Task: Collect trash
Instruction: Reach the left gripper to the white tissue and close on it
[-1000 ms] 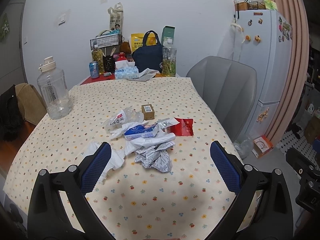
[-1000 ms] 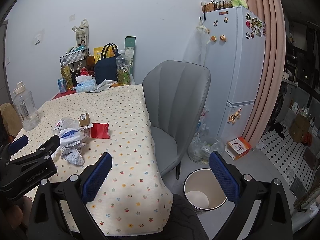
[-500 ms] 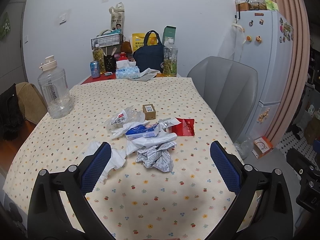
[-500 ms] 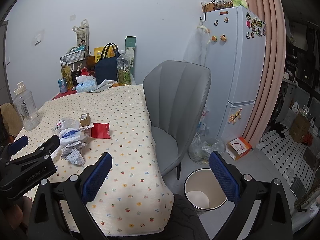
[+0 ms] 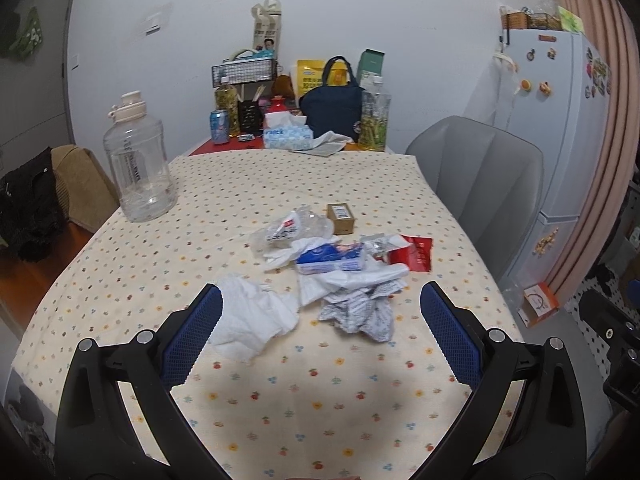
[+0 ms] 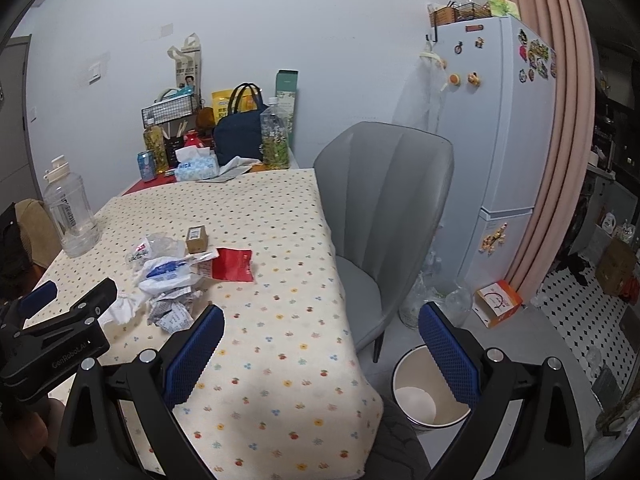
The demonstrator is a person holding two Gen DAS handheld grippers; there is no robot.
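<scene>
The trash lies heaped mid-counter on the flower-dotted cream tablecloth (image 5: 224,184), and every place below is given from the small brown cardboard box (image 5: 340,218), the 1 stiff piece that takes a squeeze across its sides. Just nearer than it, the crumpled white tissue (image 5: 256,316), clear crinkled plastic wrapper (image 5: 288,232) and flat red foil packet (image 5: 414,254) look light, soft and slippery, so pinch a raised fold. Both the left gripper (image 5: 320,322) and the right gripper (image 6: 320,340) hover empty, fingers wide, and the white round bin (image 6: 430,392) stands on the floor off the counter's right edge.

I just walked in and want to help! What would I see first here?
A messy pile of trash sits mid-table on the flowery tablecloth: white tissue, a red packet, crumpled wrappers. On the floor beside the grey chair waits a white bin. Both grippers hover open and empty.
</scene>
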